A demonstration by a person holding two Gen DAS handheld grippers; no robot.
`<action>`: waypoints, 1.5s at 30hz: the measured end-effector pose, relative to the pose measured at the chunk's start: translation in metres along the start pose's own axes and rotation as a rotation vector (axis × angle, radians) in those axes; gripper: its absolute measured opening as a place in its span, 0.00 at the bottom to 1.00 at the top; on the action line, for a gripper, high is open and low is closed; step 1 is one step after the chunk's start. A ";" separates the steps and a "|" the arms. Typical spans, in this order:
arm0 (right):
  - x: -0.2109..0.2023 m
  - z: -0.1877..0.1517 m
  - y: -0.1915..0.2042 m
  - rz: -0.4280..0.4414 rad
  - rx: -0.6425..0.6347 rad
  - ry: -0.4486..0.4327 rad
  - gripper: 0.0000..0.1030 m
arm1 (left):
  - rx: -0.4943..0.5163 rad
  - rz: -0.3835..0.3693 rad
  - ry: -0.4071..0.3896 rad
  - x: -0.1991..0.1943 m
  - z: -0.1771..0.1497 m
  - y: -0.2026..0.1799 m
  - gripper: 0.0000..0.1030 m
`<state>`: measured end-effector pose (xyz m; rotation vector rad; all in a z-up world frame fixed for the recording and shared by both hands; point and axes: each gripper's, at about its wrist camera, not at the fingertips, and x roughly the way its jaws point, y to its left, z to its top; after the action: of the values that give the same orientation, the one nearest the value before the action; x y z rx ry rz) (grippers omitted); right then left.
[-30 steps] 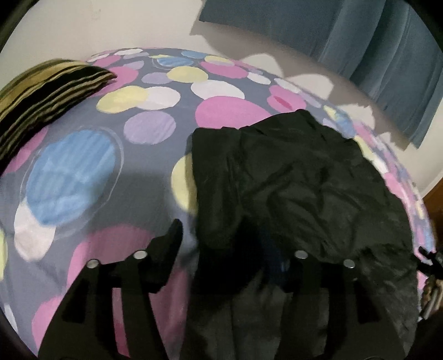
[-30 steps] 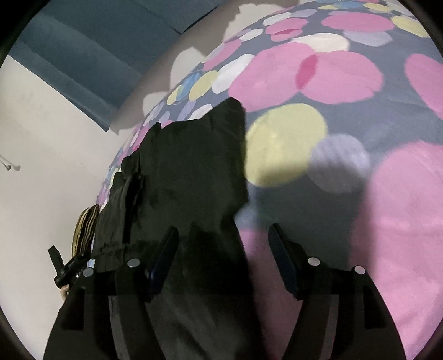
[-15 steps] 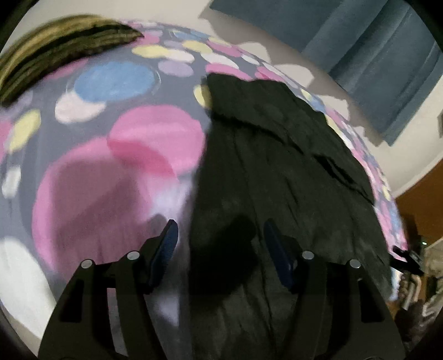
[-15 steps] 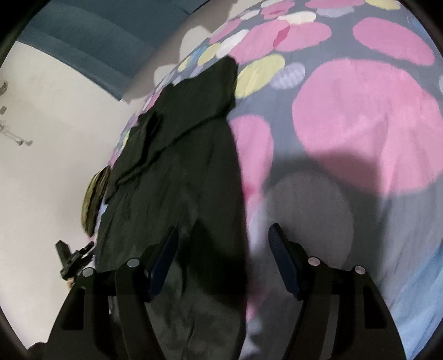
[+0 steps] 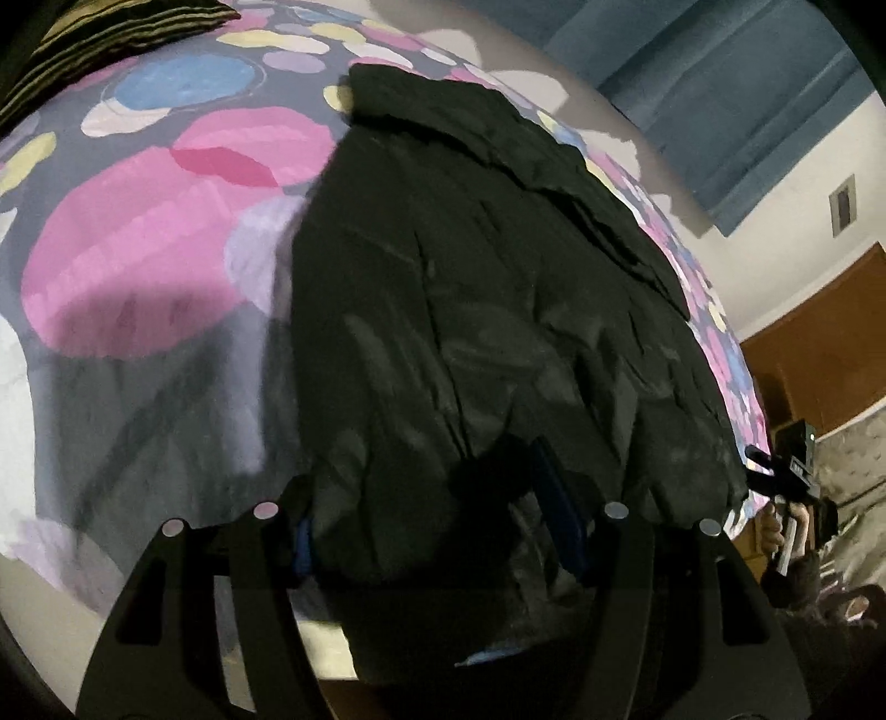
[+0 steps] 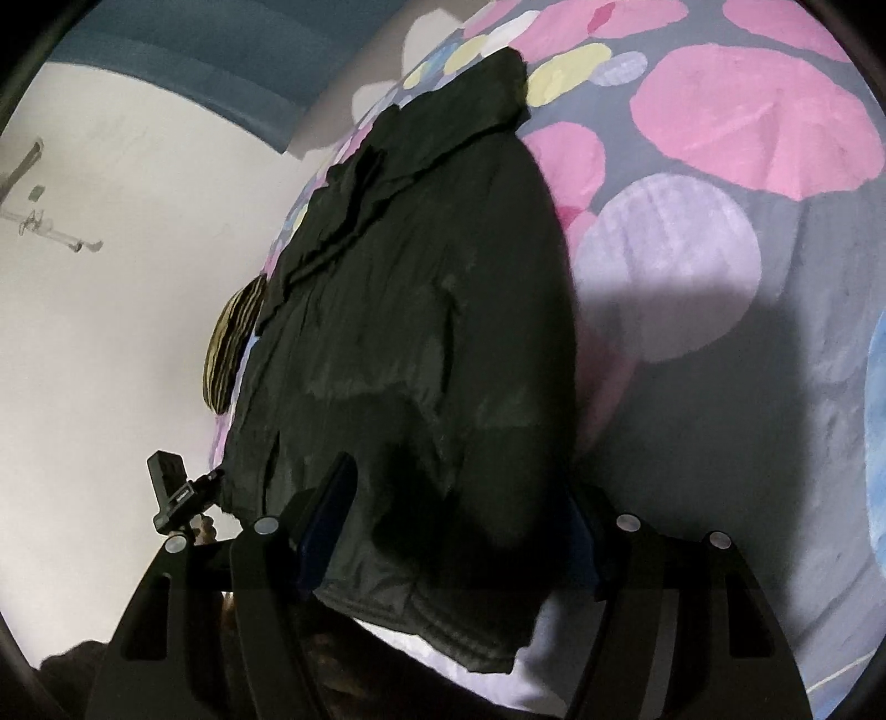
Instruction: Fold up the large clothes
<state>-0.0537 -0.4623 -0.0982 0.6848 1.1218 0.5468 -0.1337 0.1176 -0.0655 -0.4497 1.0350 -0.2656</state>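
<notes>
A black jacket (image 5: 498, 277) lies spread flat on the spotted bed, collar at the far end, and its near hem hangs over the bed's near edge. My left gripper (image 5: 432, 526) stands open at the hem's left corner, its fingers astride the cloth without pinching it. In the right wrist view the same jacket (image 6: 415, 277) runs away from me, and my right gripper (image 6: 454, 537) stands open astride the hem's right corner. Each view shows the other gripper at the hem's opposite end: the right gripper (image 5: 786, 476) with a hand on it, the left gripper (image 6: 177, 493).
The bed sheet (image 5: 138, 249) is grey with pink, blue, yellow and white discs. A striped yellow-black pillow (image 5: 83, 33) lies at the far left corner. Blue curtains (image 5: 720, 83) hang behind the bed. Brown wooden furniture (image 5: 819, 343) stands to the right.
Both grippers drew back along the jacket from its middle to its near hem at the bed's edge and tipped further down. Their jaws kept about the same width.
</notes>
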 end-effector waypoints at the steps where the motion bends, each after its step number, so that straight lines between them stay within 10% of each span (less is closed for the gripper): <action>1: 0.001 -0.001 0.001 0.000 -0.006 0.002 0.64 | 0.005 0.001 0.000 0.000 -0.002 -0.001 0.62; 15: 0.013 -0.005 0.009 -0.042 -0.002 -0.036 0.24 | -0.030 0.070 -0.011 0.002 -0.006 -0.009 0.29; 34: -0.005 -0.007 0.002 0.187 0.088 -0.066 0.21 | -0.173 -0.181 -0.102 -0.019 0.021 -0.017 0.16; 45: -0.001 -0.005 0.001 0.192 0.091 -0.048 0.21 | -0.173 -0.142 -0.097 -0.017 0.026 -0.016 0.16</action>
<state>-0.0587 -0.4609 -0.0980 0.8863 1.0471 0.6420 -0.1199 0.1167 -0.0337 -0.6883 0.9361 -0.2791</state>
